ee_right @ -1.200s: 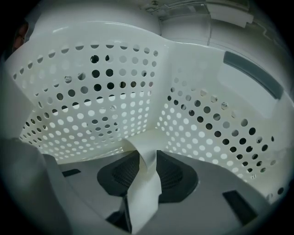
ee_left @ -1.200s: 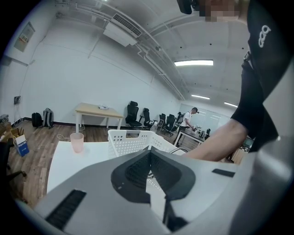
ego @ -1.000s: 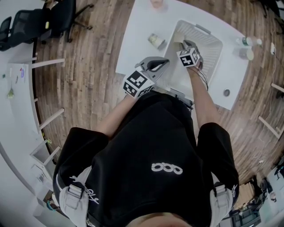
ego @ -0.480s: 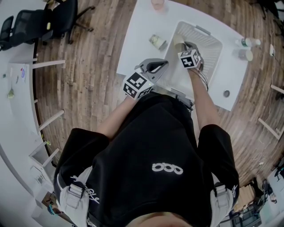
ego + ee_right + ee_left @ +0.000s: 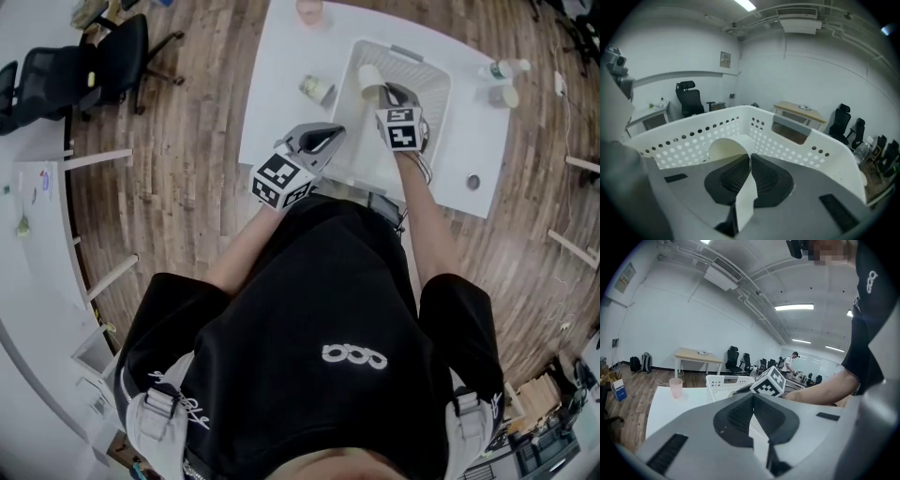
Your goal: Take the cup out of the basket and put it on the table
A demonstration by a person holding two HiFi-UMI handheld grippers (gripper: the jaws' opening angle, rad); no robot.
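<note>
**1. Left gripper** point(image 5: 330, 138): nearest the person, held above the near edge of the white worktop point(image 5: 281, 84). Jaws fully together, nothing between them. Idle.

**2. Right gripper** point(image 5: 750, 158): further out, reaching down into the basket point(image 5: 442, 94). Its jaws have just been closing and now pinch one wall of the cup point(image 5: 727, 146), which passes between the pads as a thin pale strip. One pad sits inside the mouth, the other outside.

**3. Cup:** white paper, held by the rim wall only, within the basket's outline close to its left wall. Not yet on the worktop. Whether it touches the basket floor cannot be told.

**4. Basket:** white, perforated, its walls standing on all sides of the cup.

**5. Beyond:** small jar point(image 5: 314, 87) left of the basket, pink cup point(image 5: 309, 9) at the far edge.

**Hazards, as judged:**
- The thin paper wall may buckle or slide from the pads under a one-sided pinch.
- The hanging cup may swing and catch the basket's left wall on the way out, tugging the basket or dropping the cup.
- A set-down near the jar risks a knock.
</note>
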